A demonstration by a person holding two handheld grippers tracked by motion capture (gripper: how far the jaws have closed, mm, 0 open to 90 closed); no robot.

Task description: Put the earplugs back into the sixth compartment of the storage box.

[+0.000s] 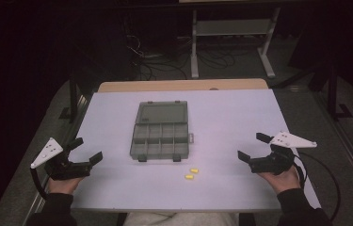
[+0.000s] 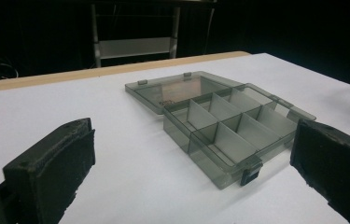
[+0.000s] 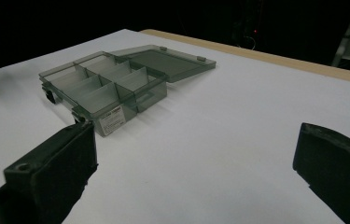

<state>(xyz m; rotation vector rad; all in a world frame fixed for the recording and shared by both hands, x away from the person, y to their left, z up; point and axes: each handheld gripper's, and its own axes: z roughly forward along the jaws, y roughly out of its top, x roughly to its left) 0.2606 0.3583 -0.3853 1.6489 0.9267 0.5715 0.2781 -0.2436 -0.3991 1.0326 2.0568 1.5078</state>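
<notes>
A smoky grey plastic compartment box (image 1: 160, 137) lies open in the middle of the white table, its lid folded flat away from me. Its compartments look empty in both gripper views (image 2: 228, 128) (image 3: 100, 86). Two small yellow pieces (image 1: 191, 173) lie on the table just in front of the box. My left gripper (image 1: 85, 150) rests at the table's left edge, jaws wide open, nothing between them, pointing toward the box. My right gripper (image 1: 253, 146) sits at the right side, also wide open and empty.
The white table top (image 1: 230, 117) has a wooden strip along its far edge. Beyond it are a dark floor with cables and a white shelf frame (image 1: 233, 28). Black cables trail from both grippers off the table's sides.
</notes>
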